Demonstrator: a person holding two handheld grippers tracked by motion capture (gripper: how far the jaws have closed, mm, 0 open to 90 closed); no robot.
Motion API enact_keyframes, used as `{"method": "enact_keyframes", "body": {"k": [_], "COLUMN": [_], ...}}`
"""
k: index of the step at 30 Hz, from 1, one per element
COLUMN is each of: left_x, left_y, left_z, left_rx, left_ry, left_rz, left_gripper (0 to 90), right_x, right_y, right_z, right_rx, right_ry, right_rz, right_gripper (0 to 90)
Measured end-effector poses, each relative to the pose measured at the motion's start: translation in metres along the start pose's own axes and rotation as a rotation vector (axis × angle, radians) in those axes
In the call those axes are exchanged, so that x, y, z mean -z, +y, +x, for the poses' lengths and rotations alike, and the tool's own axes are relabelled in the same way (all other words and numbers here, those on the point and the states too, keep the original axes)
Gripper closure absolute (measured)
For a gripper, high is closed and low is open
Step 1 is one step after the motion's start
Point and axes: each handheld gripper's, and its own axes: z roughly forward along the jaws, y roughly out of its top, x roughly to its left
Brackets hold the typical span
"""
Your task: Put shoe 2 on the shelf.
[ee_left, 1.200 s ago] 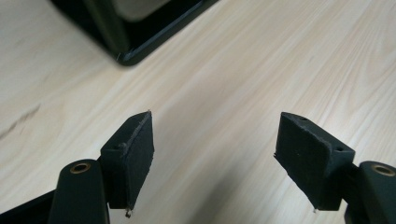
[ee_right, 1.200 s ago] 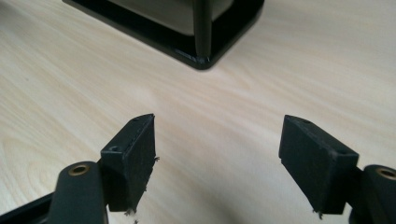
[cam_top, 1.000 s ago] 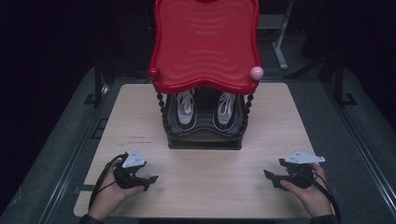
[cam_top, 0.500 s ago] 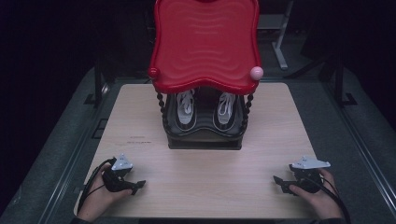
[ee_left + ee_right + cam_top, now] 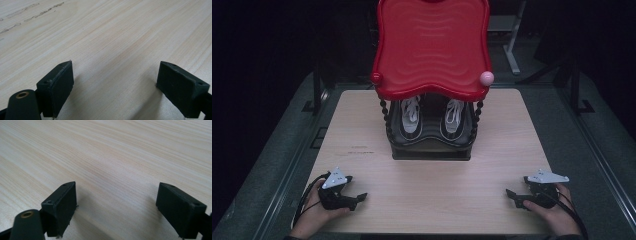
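resting on the table (image 5: 427, 185), both grippers gape, having just been opening.

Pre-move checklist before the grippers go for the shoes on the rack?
1. Left gripper open, nothing between the jaws: ok; they have just been opening.
2. Right gripper open, nothing between the jaws: ok; also just been opening.
3. Table bare between grippers and rack: ok.
4. Both shoes side by side on the lower shelf: ok.
5. Room under the red top tray to reach the shoes: cannot tell.
6. Pink ball at the tray's corner fixed or loose: cannot tell.
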Motion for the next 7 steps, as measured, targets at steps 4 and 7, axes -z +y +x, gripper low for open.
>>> {"method": "enact_keyframes", "body": {"k": [4,7], "left_x": [-0.0001,-0.0001], "left_y": [0.0000,-0.0001], "left_z": [0.0000,0.0000], "left_rx": [0.001,0.004], "left_ry": [0.000,0.006], "left_rz": [-0.001,-0.002], "left_gripper": [13.2,13.2], "right_x": [-0.0004,-0.0005], "right_y": [0.0001,0.0001], "right_z": [-0.0001,-0.0001], "right_rx": [-0.003,-0.003], "right_ry": [-0.002,-0.004], "right_rz": [0.002,0.002], "right_gripper": [14.2,13.5]}}
